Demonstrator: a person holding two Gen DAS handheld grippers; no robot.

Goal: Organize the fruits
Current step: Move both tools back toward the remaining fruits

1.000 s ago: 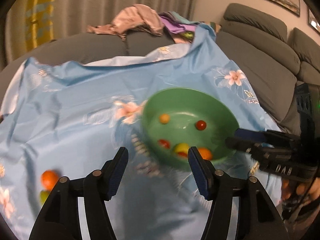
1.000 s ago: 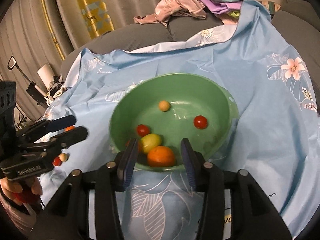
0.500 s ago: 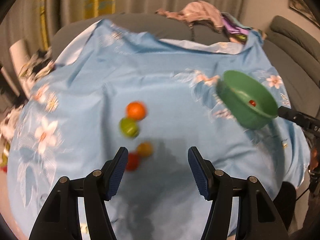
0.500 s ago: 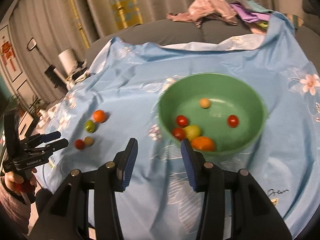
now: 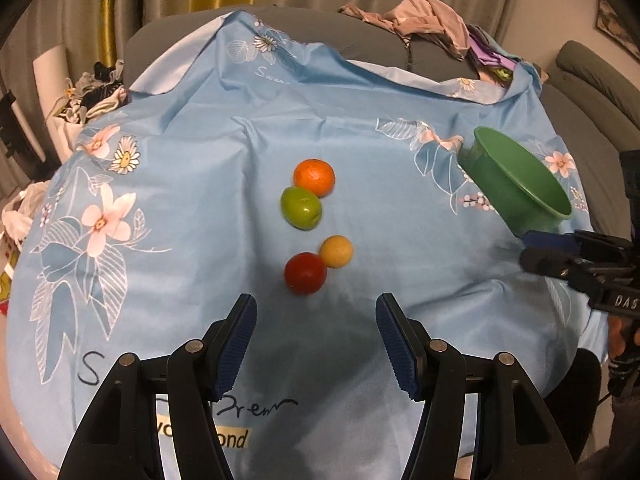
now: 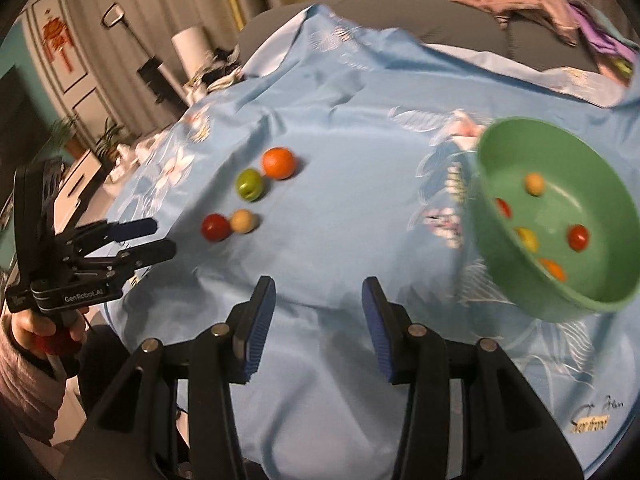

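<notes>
Several loose fruits lie on the blue flowered cloth: an orange, a green fruit, a small tan fruit and a red tomato. My left gripper is open and empty, just short of the tomato. A green bowl at the right holds several small fruits. My right gripper is open and empty, left of the bowl. The loose fruits also show in the right wrist view, orange and tomato.
The cloth covers a grey sofa. Crumpled clothes lie at the back. Curtains hang behind. A white roll and clutter stand at the left. The cloth drops off at the left and right edges.
My left gripper has swung left from the bowl to the loose fruits and come closer to them. My right gripper has drawn back and turned left, so the bowl now sits at the right.
</notes>
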